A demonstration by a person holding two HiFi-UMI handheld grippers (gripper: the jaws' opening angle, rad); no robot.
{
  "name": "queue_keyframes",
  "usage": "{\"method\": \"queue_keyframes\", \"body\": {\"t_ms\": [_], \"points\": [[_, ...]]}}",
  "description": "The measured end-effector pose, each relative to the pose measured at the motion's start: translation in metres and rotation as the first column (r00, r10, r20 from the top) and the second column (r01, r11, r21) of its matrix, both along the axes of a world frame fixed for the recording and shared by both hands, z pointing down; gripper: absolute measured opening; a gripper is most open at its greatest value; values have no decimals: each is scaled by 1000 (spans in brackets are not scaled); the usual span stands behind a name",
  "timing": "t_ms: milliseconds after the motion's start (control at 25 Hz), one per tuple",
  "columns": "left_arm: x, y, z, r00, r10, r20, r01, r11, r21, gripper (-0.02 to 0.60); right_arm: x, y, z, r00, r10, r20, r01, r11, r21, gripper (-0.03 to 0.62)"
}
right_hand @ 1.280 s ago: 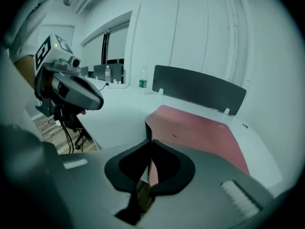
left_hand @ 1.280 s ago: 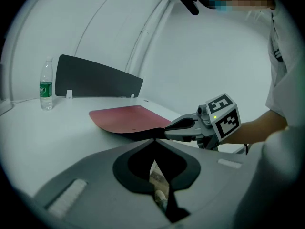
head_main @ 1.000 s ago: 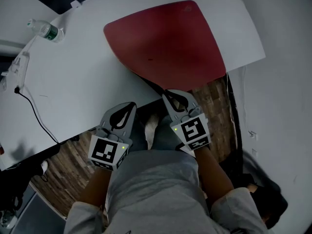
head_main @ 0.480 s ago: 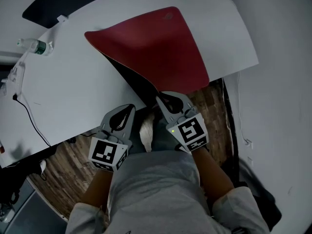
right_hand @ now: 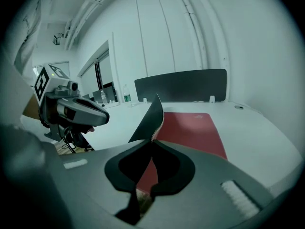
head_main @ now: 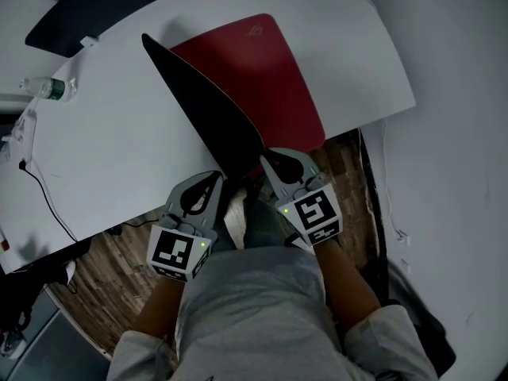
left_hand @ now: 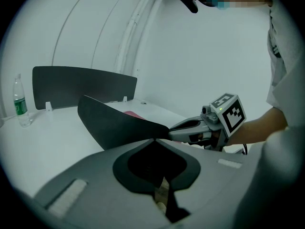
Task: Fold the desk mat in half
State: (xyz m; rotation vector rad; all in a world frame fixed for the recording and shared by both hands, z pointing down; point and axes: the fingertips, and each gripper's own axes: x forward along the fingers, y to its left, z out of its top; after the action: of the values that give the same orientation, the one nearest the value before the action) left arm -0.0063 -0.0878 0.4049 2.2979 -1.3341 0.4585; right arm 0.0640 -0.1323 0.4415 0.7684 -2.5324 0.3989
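Your right gripper point(head_main: 268, 155) pinches the desk mat point(head_main: 270, 78) corner, black underside raised over red top; left gripper point(head_main: 214, 176) closed, empty.

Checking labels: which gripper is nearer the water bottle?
Left. The left gripper sits toward the person from the water bottle; the right gripper lies farther right, gripping the desk mat.

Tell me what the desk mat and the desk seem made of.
Desk mat: flexible sheet, maybe faux leather or rubber; matte red face, black underside, curving smoothly where lifted. Desk: rigid, smooth matte white top, probably laminate, though the look leaves it open.
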Motion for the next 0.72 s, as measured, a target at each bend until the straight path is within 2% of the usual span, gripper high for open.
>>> {"method": "queue_keyframes", "body": {"t_ms": [440,720], "points": [[32,-15,5,1000,19,9,-19,1000,-20,18,67,-24,28,991,123,-56,-127,989,-79,21],[49,-24,6,1000,29,11,-29,999,-24,18,104,-42,39,981,179,-80,-185,979,-88,21]]}}
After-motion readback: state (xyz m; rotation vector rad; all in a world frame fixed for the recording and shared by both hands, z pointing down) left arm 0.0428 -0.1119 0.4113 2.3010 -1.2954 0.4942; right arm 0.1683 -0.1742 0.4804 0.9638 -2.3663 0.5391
